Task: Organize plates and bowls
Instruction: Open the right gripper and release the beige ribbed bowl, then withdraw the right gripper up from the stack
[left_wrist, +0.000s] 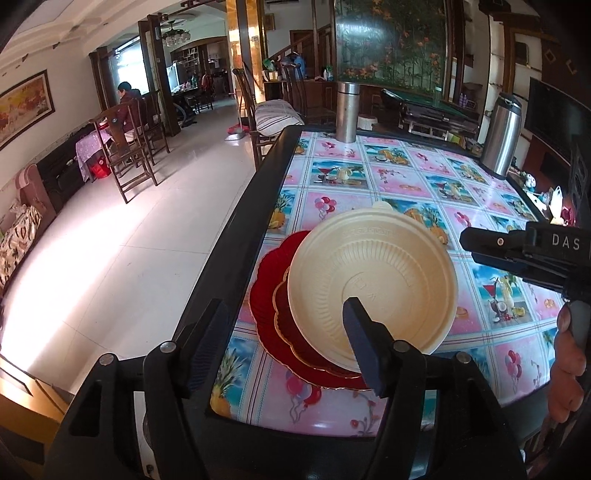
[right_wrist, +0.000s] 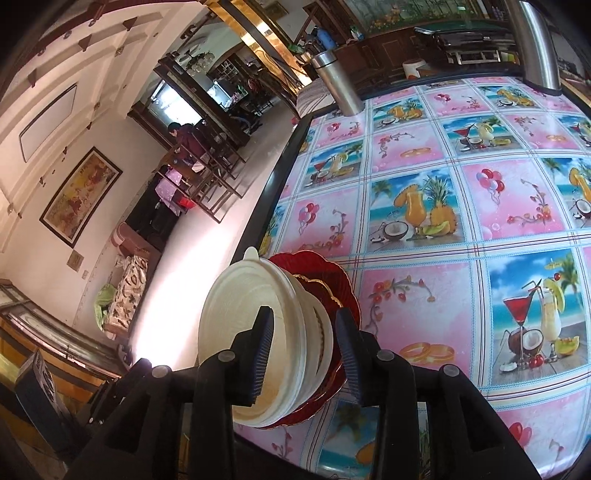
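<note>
I hold a gripper in each hand, and both look down at the table (left_wrist: 491, 332) with its bright pink and blue picture cloth (right_wrist: 461, 229).

The bowls and plates sit in one pile near the left edge of the table, close to me. At the bottom is a big red plate (left_wrist: 264, 314) with a wavy edge. On it lies a smaller red plate (left_wrist: 286, 314) with a gold rim. On top are cream bowls (right_wrist: 295, 332) stacked inside each other; from the left camera I see into the top cream bowl (left_wrist: 369, 280).

My left gripper (left_wrist: 280, 345) is open wide. One finger is out past the table edge and the other finger (left_wrist: 364, 347) is in front of the bowl. It holds nothing.

My right gripper (right_wrist: 304, 354) is open part way. The rim of the bowls is between its two fingers, but there is a gap on each side, so it does not hold the pile. In the left camera I see this gripper coming in from the right, with my hand (left_wrist: 567, 365) behind it.

Far off on the table stand two shiny metal bottles, a thin one (left_wrist: 346, 112) and a fat one (left_wrist: 502, 136).
</note>
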